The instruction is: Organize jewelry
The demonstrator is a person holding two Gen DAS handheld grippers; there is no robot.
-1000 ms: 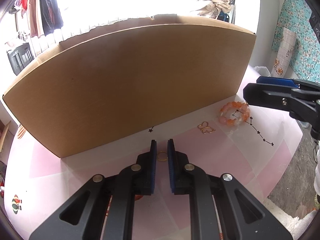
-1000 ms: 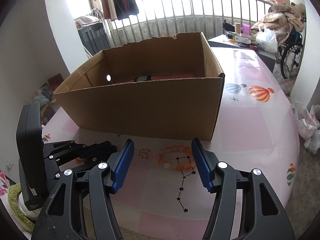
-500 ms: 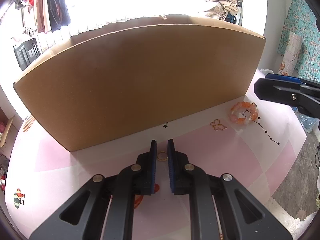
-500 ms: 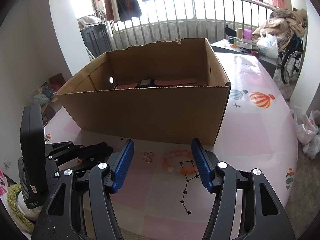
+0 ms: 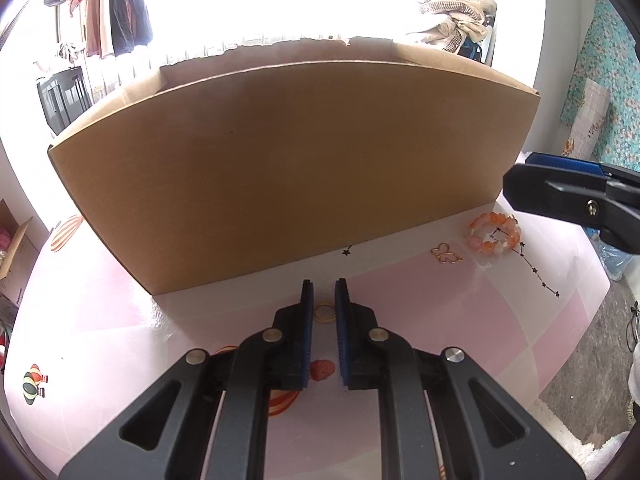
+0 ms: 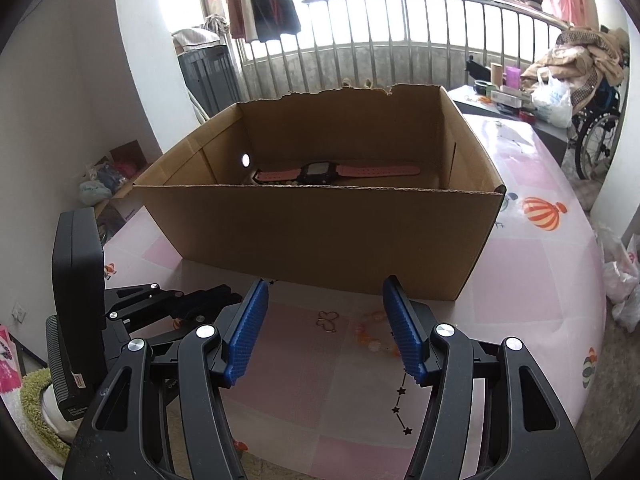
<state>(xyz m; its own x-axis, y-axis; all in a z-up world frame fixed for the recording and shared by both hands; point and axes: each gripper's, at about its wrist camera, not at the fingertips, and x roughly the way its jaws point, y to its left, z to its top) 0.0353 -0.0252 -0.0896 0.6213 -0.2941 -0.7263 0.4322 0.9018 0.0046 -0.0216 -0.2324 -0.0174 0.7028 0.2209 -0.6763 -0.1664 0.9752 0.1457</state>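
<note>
Left tool [image 5: 324, 292], narrowed around a small gold ring [image 5: 323, 313], has lifted it slightly toward the cardboard box [image 5: 296, 168]; right tool [image 6: 324, 312] waits wide, empty.

No legible text anywhere. Small label on black device [image 6: 76, 312] at left edge of right wrist view too blurred to read. Print on side of cardboard carton [image 5: 14, 256] on floor, left wrist view, too small to make out.
</note>
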